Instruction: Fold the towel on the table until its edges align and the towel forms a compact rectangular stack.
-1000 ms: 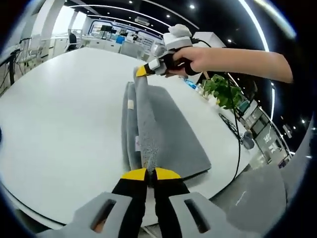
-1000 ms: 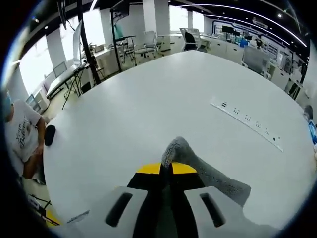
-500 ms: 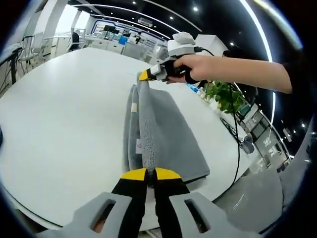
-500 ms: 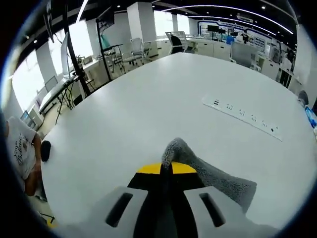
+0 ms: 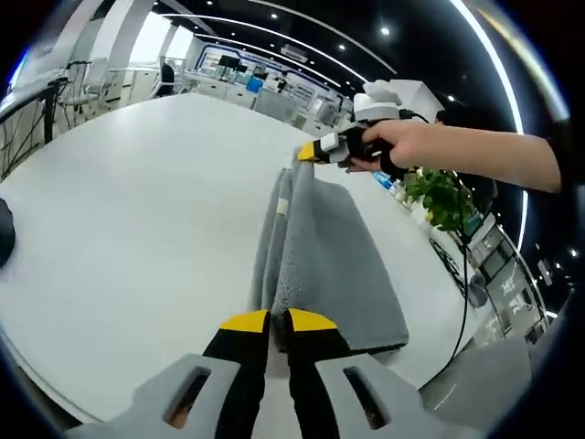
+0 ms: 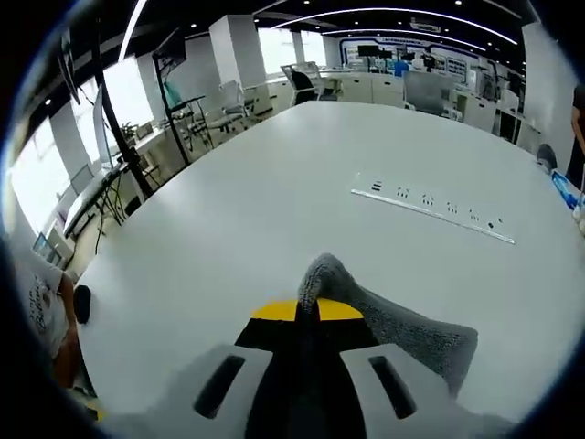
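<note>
A grey towel (image 5: 334,265) lies folded lengthwise on the white table (image 5: 137,229), its upper fold lifted in a ridge between the two grippers. My left gripper (image 5: 271,320) is shut on the near corner of that fold. At the far end a person's hand holds the right gripper (image 5: 313,153), yellow-tipped and shut on the other corner. In the right gripper view, my right gripper (image 6: 306,311) pinches a bunched grey towel corner (image 6: 322,271), and more towel (image 6: 420,334) trails off to the lower right.
A dark object (image 5: 5,233) lies at the table's left edge. A green plant (image 5: 439,197) and a black cable (image 5: 462,293) stand off the right side. A strip of power sockets (image 6: 430,212) runs across the table; a seated person (image 6: 37,320) is at far left.
Both views have shifted as the hands moved. The lifted fold has swung over toward the right half of the towel, and the right gripper sits further right in the left gripper view.
</note>
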Available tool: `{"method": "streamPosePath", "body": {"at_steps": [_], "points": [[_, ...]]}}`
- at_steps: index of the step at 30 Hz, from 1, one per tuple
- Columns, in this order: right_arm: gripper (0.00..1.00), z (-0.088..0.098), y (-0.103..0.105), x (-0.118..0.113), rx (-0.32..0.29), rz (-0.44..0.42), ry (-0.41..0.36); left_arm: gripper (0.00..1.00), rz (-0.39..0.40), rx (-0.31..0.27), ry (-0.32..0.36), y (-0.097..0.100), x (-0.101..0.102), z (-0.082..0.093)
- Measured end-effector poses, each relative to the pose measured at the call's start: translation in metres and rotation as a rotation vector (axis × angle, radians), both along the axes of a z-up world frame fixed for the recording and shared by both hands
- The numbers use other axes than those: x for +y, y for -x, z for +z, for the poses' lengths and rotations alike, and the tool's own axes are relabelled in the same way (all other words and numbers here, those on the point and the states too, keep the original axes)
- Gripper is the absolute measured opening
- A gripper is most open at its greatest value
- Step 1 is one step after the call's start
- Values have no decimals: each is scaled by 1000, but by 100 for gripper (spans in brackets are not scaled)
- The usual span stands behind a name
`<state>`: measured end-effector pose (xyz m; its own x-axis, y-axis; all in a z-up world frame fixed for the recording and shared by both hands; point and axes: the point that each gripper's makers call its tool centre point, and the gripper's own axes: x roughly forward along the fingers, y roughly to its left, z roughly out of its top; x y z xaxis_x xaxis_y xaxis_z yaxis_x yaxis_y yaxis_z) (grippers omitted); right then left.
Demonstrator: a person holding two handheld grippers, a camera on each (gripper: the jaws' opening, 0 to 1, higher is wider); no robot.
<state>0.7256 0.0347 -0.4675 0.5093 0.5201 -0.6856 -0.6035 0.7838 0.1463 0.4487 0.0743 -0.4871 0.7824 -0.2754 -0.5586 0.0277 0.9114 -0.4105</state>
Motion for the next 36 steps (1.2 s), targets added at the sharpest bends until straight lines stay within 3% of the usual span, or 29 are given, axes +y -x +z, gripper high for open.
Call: {"method": "streamPosePath", "body": {"at_steps": [3,8,9,14,27,30,36], "points": [[5,-5,2,3,-49,99,61,8,-2,4,7,-1,0,-2],[9,-6,-1,9,-72,148,55,13,20,-6,12,-6,9,1],[11,-7,-3,10,-80,168,59,16,27,-64,15,-14,11,9],[18,-4,2,6,-99,212,69,21,0,-61,10,-26,12,9],[24,-5,4,-39,-66,167,65,21,-131,-69,-44,-72,2,9],[26,-4,7,-52,-41,100,35,21,-157,-83,-54,-81,-1,12],[28,-10,16,-74,-30,73,25,22,-176,-102,-63,-103,-2,17]]}}
